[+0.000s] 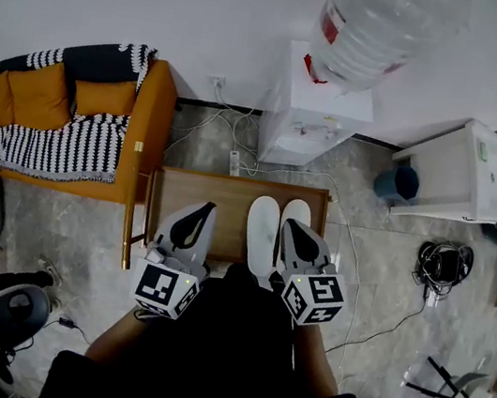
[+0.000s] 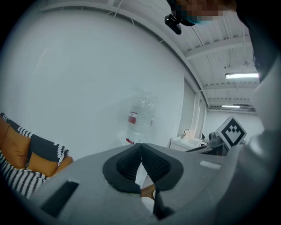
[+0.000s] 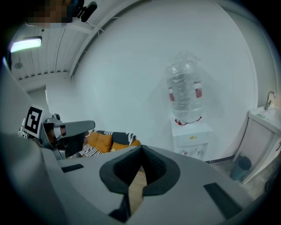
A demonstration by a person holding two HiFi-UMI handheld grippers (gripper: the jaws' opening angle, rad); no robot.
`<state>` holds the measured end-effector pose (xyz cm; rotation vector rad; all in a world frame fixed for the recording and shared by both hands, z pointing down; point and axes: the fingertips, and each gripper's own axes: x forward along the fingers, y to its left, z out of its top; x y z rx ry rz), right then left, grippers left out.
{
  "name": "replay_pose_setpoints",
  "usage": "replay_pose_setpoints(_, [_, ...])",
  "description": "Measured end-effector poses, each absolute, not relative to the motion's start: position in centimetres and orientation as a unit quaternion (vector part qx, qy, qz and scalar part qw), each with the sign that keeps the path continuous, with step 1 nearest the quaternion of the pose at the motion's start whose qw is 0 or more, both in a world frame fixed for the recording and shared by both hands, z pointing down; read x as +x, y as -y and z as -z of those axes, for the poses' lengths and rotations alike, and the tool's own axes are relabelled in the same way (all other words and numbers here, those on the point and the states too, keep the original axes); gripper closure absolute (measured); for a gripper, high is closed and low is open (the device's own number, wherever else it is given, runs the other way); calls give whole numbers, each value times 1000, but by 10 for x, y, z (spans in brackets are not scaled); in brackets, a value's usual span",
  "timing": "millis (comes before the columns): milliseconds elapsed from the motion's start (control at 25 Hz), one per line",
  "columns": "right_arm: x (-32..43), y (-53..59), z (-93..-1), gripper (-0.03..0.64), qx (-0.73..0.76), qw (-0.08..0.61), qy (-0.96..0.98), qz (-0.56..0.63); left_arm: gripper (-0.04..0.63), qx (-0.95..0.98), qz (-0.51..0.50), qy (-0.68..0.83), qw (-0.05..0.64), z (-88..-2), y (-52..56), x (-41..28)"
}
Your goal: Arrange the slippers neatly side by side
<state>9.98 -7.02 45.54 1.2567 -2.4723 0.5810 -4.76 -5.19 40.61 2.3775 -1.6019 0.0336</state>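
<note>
floor: grey stone tiles (image 1: 64, 218), cables and clutter at the edges
sofa: orange sofa (image 1: 104, 101) at left against the wall, black-and-white throw over it
water dispenser: white water dispenser (image 1: 316, 110) at the wall behind the table, clear bottle (image 1: 374, 25) on top
sink cabinet: white sink cabinet (image 1: 467, 175) at right, blue bin (image 1: 397, 183) just beside it
table: low wooden table (image 1: 183, 191) in front of the person, its left end near the sofa
slippers: white slippers (image 1: 262, 229), a pair, on the right half of the table; lying side by side and parallel, toes toward the wall, close together; cannot tell if they touch; the right one is partly covered by the right gripper in the head view
left gripper: left gripper (image 1: 206, 210) over the left half of the table, apart from the slippers; in the left gripper view (image 2: 141, 149) the jaws are closed together with nothing between the pads
right gripper: right gripper (image 1: 291, 228) over the right slipper in the head view; in the right gripper view (image 3: 140, 151) the jaws are closed together and hold nothing, with bare table wood showing in the gap below the pads
</note>
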Motion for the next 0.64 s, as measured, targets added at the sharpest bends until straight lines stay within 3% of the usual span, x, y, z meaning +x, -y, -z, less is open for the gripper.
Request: replay_pose_setpoints(640, [100,78,-449,606,443,144,862,-199,580,823,-11,552,135,-406,50,-51])
